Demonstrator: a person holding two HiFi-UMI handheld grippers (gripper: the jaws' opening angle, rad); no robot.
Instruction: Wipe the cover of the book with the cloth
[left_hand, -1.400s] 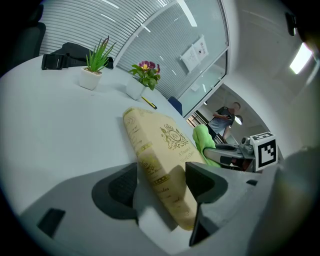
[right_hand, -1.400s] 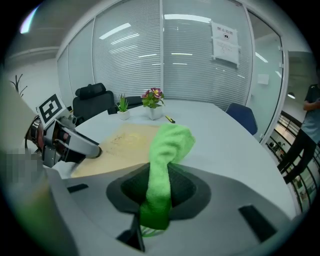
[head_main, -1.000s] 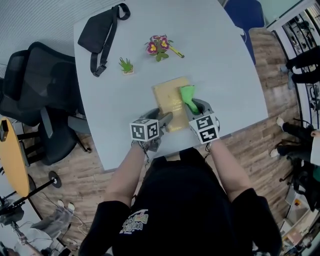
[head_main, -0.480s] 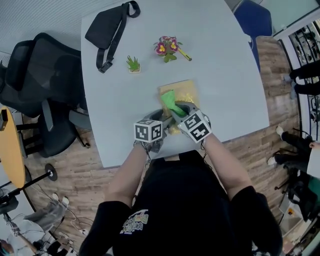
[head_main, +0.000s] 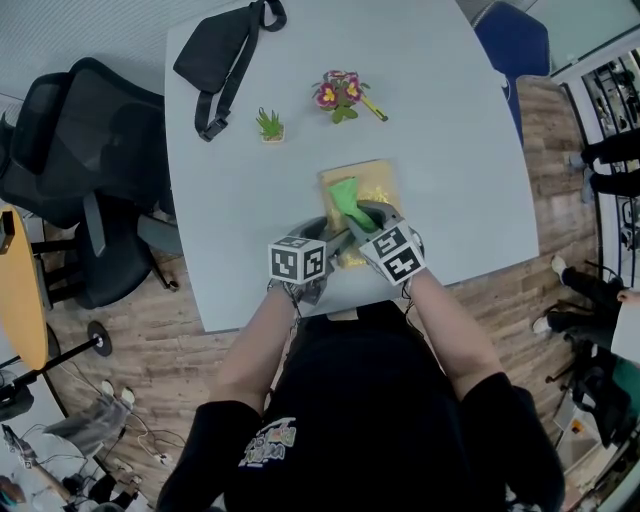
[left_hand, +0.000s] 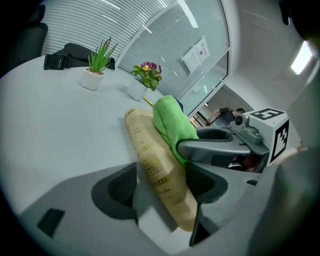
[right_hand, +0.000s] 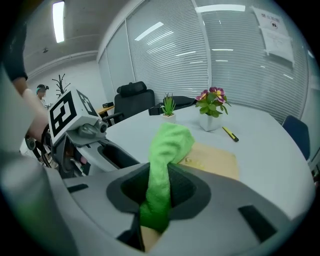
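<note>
Green cloth (head_main: 346, 196), clenched in the right gripper (head_main: 366, 218), lies on the tan book's (head_main: 380, 182) left half, having swept across from its right side within 1 s; left gripper (head_main: 328, 236) clamps the book's near edge on the table (head_main: 450, 120); wiping judged under way.

Head view: high above, steep down, whole table (head_main: 450, 150) in shot. Left gripper view: low at tabletop, tight on book (left_hand: 157, 175), looking across table. Right gripper view: low too, tight on cloth (right_hand: 162, 170), roughly same heading. All share book, cloth, flower pot (head_main: 338, 92).
</note>
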